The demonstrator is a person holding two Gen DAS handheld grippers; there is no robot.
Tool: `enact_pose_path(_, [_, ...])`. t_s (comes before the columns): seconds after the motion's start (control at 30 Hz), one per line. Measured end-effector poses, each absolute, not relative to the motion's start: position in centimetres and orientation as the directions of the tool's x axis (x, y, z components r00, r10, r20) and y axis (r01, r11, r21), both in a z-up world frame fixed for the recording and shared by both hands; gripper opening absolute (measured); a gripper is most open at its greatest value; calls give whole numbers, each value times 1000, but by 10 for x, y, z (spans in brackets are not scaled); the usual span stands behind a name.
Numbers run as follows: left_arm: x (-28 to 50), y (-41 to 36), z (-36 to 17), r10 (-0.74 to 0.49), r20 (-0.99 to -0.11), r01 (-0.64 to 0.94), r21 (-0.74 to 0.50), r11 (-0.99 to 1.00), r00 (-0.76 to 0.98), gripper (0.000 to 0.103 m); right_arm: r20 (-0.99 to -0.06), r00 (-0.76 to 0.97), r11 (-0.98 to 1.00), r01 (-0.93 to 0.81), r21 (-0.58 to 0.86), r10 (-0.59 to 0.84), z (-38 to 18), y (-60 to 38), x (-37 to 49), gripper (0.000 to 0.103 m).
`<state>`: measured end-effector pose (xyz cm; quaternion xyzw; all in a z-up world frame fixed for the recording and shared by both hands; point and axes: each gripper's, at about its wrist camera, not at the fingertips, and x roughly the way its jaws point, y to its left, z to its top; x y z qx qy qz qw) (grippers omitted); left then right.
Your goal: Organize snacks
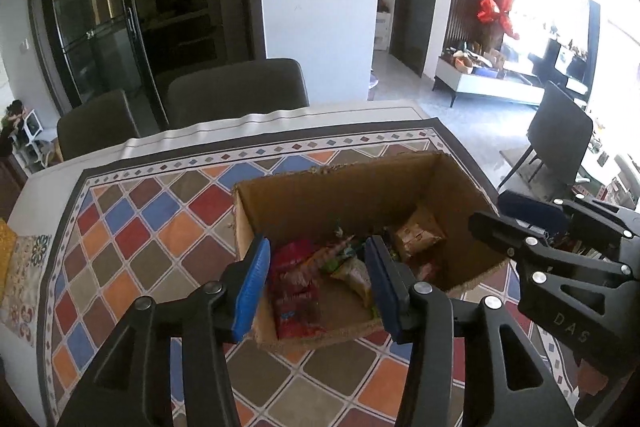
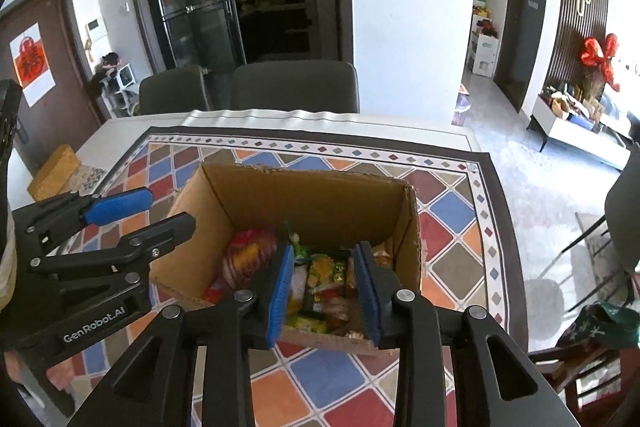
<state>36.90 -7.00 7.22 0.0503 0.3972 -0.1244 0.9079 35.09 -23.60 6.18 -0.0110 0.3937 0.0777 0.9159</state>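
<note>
- Snacks (image 2: 320,279) lie jumbled inside the open cardboard box (image 2: 304,199); a red packet (image 1: 294,291) lies lengthwise from the box's near wall toward its far wall.
- Left gripper (image 1: 316,287) hovers over the box's near edge, jaws spread, gripping nothing.
- Right gripper (image 2: 324,291) hovers likewise, jaws parted, empty.

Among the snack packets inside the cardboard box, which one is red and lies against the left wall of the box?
It is the big red packet, lying flat along the left wall of the cardboard box. The packets beside it are green and yellow, and the one further back is brown.
</note>
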Motion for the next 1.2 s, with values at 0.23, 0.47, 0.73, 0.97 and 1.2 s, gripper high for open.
enact_pose_path(0.23, [323,-62,78,-184,-698,267,11,964,692,49,-674,732,992,-128,16,105,71,-236,313,40])
enact_pose_path(0.47, [272,-52,94,-188,-624,248,10,969,759,55,-604,794,995,-99,-29,62,85,-233,259,46])
enact_pose_path(0.73, [219,-40,91,-168,-564,201,-4,980,808,69,-532,846,995,-80,-59,36,92,-227,197,57])
enact_pose_path(0.97, [182,-28,86,-144,-526,161,-13,987,838,82,-501,865,997,-61,-51,28,89,-227,157,67])
enact_pose_path(1.2, [155,-24,87,-122,-476,146,12,989,871,90,-480,877,999,-32,-19,19,79,-232,129,72])
